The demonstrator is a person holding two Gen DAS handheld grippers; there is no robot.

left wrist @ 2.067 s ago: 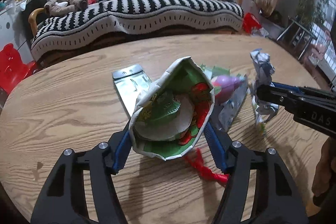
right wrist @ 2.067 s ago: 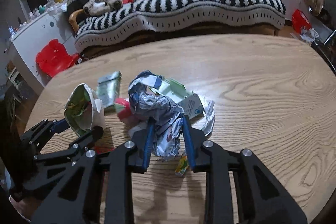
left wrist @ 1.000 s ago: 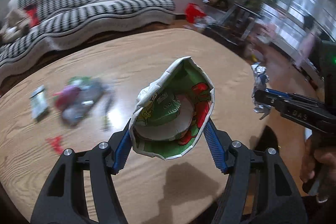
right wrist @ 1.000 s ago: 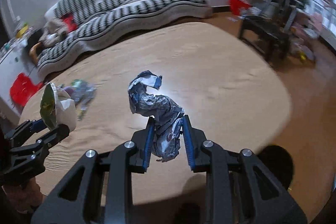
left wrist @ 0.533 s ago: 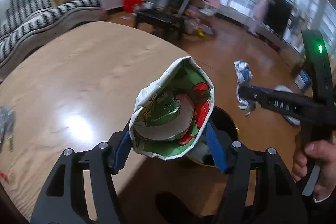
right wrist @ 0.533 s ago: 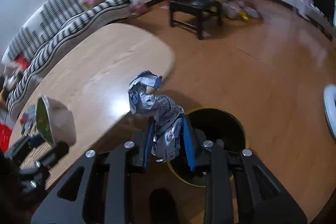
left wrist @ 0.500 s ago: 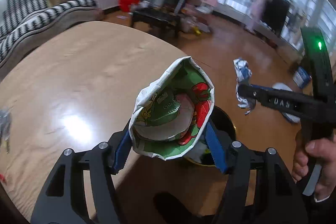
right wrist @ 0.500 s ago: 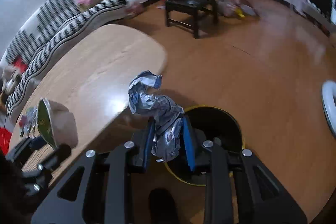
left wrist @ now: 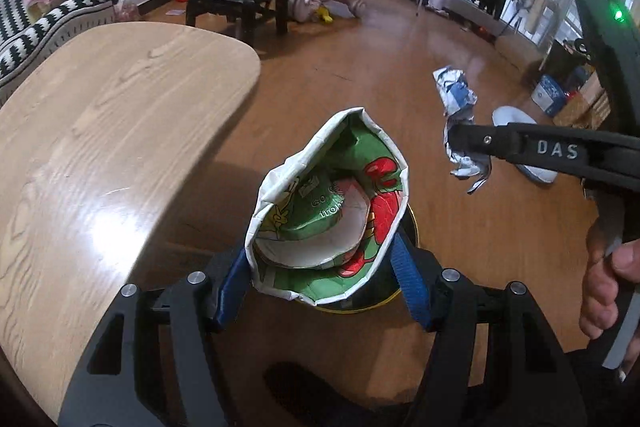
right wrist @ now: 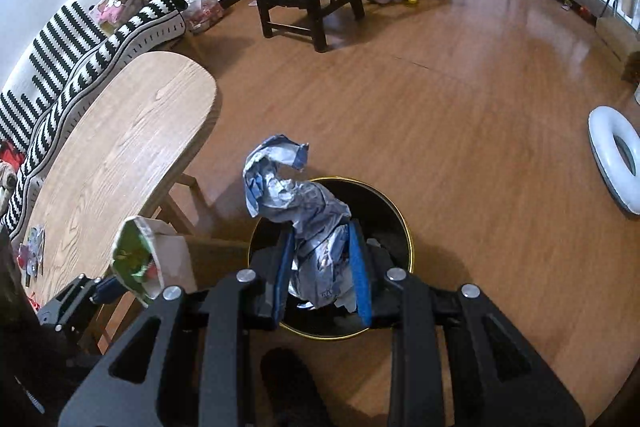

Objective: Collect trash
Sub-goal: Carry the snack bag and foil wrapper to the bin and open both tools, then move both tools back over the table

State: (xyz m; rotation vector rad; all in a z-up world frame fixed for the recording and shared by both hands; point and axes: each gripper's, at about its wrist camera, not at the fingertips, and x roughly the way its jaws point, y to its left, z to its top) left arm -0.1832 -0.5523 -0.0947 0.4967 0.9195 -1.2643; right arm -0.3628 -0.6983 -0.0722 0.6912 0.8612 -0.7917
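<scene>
1. Since 2 seconds ago both grippers have left the counter (right wrist: pixel 120 147) and swung out over the floor; the litter pile that filled both views is now only a small patch at the counter's far end, at 9 o'clock in the right wrist view.
2. The left gripper (left wrist: pixel 320 267) has its fingers clamped on the crushed green carton (left wrist: pixel 328 211), carried along unchanged in the grip.
3. The right gripper (right wrist: pixel 322 267) has its fingers clamped on the crumpled foil wrapper (right wrist: pixel 304 219), which hangs directly above the black bin (right wrist: pixel 384 211) with the gold rim.
4. In the left wrist view the bin's rim (left wrist: pixel 408 227) peeks out just behind the carton, so that load looks near the opening too, though whether it is fully over it is hard to tell.
5. Judged from this, transport is nearly over and release is the step at hand; more trash on the counter (right wrist: pixel 32 251) means another trip.
</scene>
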